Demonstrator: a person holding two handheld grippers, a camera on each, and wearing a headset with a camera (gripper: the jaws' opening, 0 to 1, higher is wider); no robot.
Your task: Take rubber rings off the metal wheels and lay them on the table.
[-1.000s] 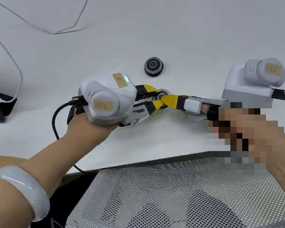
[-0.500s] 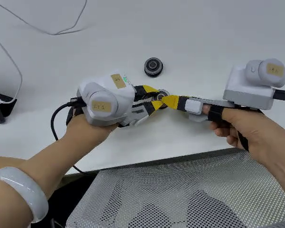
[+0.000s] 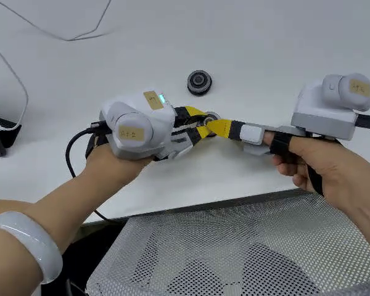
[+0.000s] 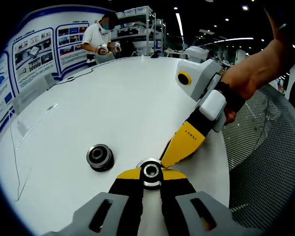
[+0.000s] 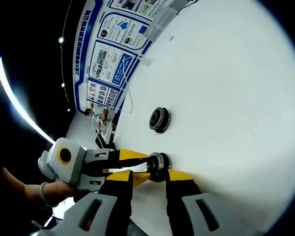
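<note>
**A:** Which step is this?

**B:** The strip itself, by the look of it. The left gripper (image 4: 151, 178) has its jaws pressed together on one metal wheel (image 4: 151, 170) and holds it just above the counter (image 3: 265, 55), close to the near edge. The right gripper (image 5: 156, 176) reaches in from the opposite side, its yellow tip touching the wheel's edge.

**A:** Is the right one actually biting?

**B:** That cannot be told. In the right gripper view its jaws stand on either side of the wheel with a narrow gap, but whether they pinch the dark outer band, which looks like the rubber ring (image 4: 150, 162), is unclear.

**A:** And the ring is on?

**B:** It seems so; no loose ring lies on the counter. A second wheel (image 3: 199, 82) sits further back, apart from both grippers, with its dark band in place too.

**A:** So the next move?

**B:** Probably a jaw tip must catch the band's lip and peel it sideways off the rim while the left gripper holds the wheel steady. Then the ring is laid on the counter, and the second wheel follows.
</note>
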